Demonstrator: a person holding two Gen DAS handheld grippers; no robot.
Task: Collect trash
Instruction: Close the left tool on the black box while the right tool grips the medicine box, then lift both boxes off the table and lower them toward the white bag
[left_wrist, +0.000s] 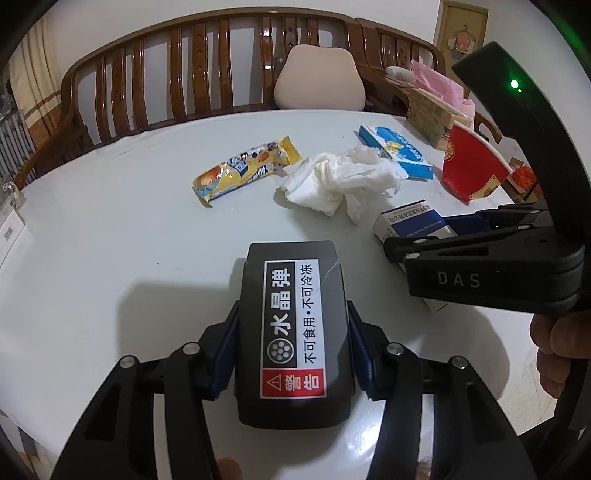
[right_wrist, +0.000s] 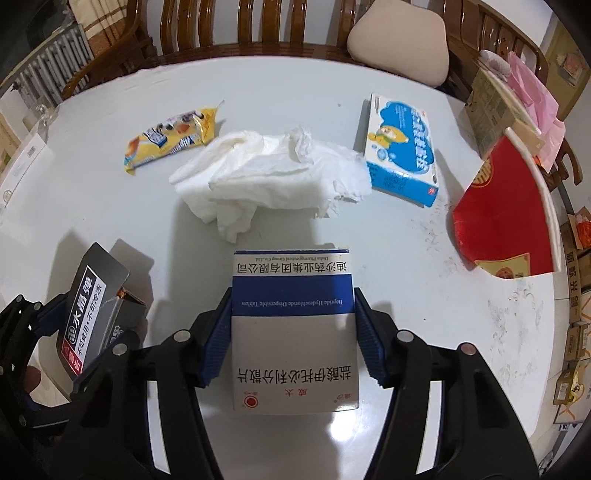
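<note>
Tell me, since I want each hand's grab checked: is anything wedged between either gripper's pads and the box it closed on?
Nothing visible. The left gripper pads press straight on the sides of the black box, and the right gripper pads sit directly against the blue and white medicine box. The crumpled tissue lies beyond, clear of both.

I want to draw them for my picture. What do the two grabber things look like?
Each hand-held gripper is black plastic. The left hand-held gripper and the right hand-held gripper have blue ribbed pads inside the fingers and round silver screws on the joints. From the left view, the right one's side shows pale letters "DAS", and a curved black handle above it carries a small green light.
</note>
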